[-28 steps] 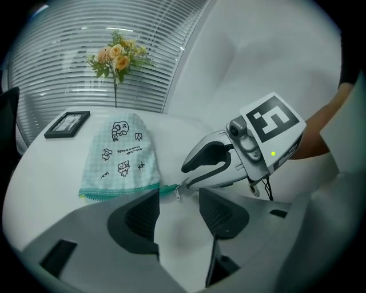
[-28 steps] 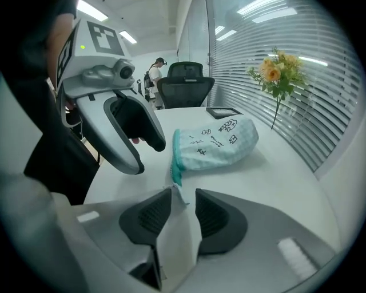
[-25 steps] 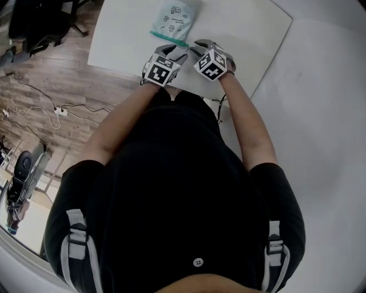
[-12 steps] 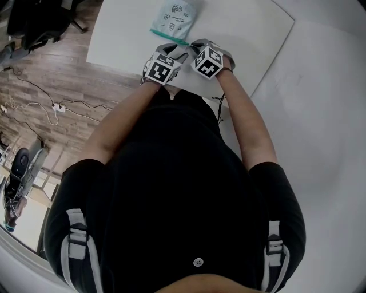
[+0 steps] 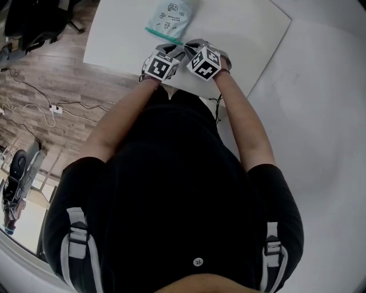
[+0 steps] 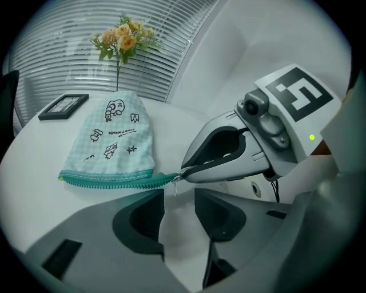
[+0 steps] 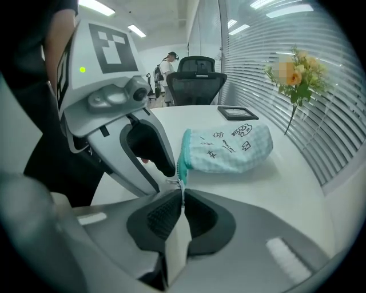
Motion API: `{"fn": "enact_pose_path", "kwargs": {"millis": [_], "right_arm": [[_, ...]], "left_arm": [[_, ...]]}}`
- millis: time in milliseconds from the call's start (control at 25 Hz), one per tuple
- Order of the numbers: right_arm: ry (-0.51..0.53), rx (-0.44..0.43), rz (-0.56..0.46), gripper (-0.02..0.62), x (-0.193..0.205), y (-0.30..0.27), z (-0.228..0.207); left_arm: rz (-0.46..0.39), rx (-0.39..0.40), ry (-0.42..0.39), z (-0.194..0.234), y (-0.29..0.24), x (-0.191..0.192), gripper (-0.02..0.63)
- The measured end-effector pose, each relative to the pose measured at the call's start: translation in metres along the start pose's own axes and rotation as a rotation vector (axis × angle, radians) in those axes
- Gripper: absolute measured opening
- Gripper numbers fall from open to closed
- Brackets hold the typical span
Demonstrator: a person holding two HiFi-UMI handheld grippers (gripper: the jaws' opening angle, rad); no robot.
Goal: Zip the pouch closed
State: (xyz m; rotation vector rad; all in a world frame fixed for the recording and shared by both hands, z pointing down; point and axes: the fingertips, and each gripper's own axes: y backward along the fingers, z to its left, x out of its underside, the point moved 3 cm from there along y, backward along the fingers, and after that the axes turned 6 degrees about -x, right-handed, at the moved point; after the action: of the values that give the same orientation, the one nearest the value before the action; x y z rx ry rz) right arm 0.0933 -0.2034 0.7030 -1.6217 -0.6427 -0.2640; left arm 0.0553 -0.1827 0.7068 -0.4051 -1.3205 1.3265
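Head view puts the white tabletop [image 5: 240, 28] largest, with the checked mint pouch [image 5: 170, 14] lying toward 12 o'clock, just ahead of my left claw [image 6: 178, 197]. That claw has just been narrowing yet stands spread, with nothing between its jaws. My right claw [image 7: 182, 197] has just pinched shut on the zipper pull [image 7: 180, 184]. If I drag before the left anchors the cloth, the pouch may simply slide, or the pull may slip free. Writing among its doodles is too small to read.

Bright even indoor light, ceiling strips plus blinds daylight; soft shadows; strong fisheye edges, dark vignette corners.
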Motion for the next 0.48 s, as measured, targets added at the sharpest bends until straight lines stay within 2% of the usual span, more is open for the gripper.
{"fn": "enact_pose_path", "kwargs": {"millis": [480], "right_arm": [[0.025,-0.011,0.006,0.025,-0.0056,0.0052,0.0088]], "left_arm": [[0.008,-0.012,0.019,0.0019,0.0004,-0.0019,0.083]]}}
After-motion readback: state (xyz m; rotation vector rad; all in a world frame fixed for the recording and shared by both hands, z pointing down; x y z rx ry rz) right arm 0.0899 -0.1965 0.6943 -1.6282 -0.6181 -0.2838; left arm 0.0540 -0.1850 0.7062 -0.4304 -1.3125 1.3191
